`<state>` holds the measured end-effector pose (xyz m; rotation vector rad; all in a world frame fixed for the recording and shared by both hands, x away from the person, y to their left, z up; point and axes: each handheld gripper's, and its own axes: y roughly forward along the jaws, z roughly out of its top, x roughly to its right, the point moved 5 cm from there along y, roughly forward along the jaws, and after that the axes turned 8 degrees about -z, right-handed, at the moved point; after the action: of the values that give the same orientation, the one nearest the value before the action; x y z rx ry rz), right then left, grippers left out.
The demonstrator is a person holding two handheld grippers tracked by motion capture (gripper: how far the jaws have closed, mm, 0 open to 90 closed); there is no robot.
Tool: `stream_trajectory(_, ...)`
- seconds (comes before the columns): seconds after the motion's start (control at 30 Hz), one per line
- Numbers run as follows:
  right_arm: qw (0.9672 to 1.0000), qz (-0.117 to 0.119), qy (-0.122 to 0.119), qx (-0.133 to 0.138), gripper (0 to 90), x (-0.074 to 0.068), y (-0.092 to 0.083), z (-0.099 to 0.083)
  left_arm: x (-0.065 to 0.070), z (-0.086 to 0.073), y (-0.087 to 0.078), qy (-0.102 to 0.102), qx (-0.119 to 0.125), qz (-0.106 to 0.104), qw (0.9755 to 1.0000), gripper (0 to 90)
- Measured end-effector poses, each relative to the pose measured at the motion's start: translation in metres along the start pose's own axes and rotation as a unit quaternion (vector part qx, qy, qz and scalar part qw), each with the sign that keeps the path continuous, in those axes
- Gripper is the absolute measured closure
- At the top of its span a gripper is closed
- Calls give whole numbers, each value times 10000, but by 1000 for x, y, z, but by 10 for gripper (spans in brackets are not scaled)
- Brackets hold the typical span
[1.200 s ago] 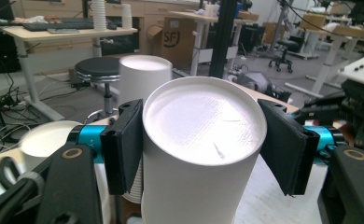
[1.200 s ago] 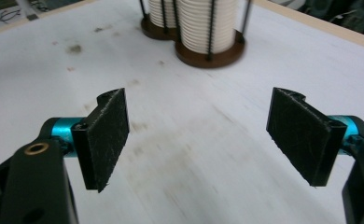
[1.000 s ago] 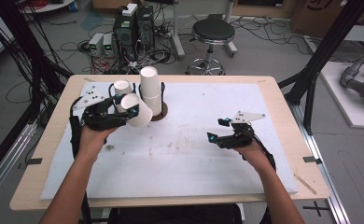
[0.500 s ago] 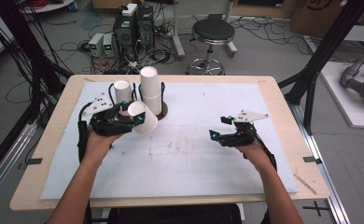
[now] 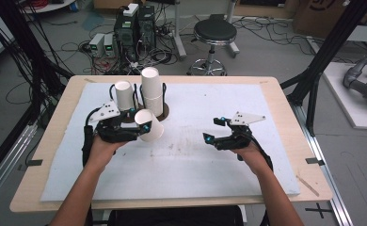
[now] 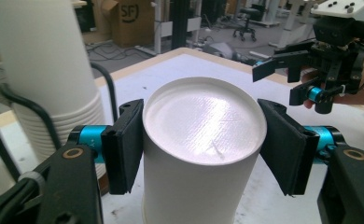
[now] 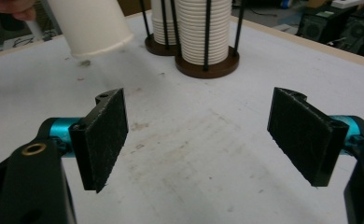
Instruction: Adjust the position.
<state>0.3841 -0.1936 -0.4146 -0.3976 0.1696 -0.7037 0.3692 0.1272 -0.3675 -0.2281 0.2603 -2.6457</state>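
A white paper cup (image 5: 152,128) hangs tilted above the white mat, its closed base toward my left gripper (image 5: 141,121), which is shut on its sides. In the left gripper view the two black pads (image 6: 124,144) press the cup (image 6: 203,116) from both sides, with the gripper's middle (image 6: 203,149) on the cup. My right gripper (image 5: 211,129) hovers open over the mat at the right, with nothing between its pads (image 7: 103,135). From the right gripper view the held cup (image 7: 89,25) shows at the upper left, mouth down. The right gripper (image 6: 283,81) also appears far off in the left gripper view.
Two stacks of white cups stand in dark round holders with black rods at the back left: a short stack (image 5: 123,95) and a taller stack (image 5: 152,92). Both sit just behind the held cup. The white mat (image 5: 186,155) is stained. A stool (image 5: 214,33) stands beyond the table.
My left gripper has carried the cup away from the stacks, toward the person, slightly right and lower. The right gripper has stayed where it was, open.
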Motion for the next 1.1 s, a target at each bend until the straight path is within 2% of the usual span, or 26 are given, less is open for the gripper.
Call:
stream_trajectory(0.13, 9995, 215, -33, 211, 207, -11, 0, 1, 5, -2, 9, -12, -17, -136, 9999, 353)
stream_trajectory(0.37, 9969, 741, -176, 172, 207, -31, 3, 2, 14, -3, 21, -35, -15, -428, 9991, 354)
stream_trajectory(0.43, 9956, 897, -123, 226, 201, -36, 4, 6, 16, -4, 24, -20, -31, -492, 9988, 354)
stream_trajectory(0.63, 9947, 963, -85, 355, 201, -42, 12, 12, 24, -5, 31, 80, -89, -662, 9977, 354)
stream_trajectory(0.7, 9935, 1072, -130, 367, 201, -47, 17, 13, 27, -6, 33, 96, -104, -720, 9973, 354)
stream_trajectory(0.83, 9909, 1273, -282, 326, 201, -58, 24, 13, 31, -7, 36, 105, -98, -847, 9963, 355)
stream_trajectory(1.1, 9889, 1424, -387, 190, 201, -72, 42, 10, 41, -6, 43, 117, -45, -1098, 9939, 354)
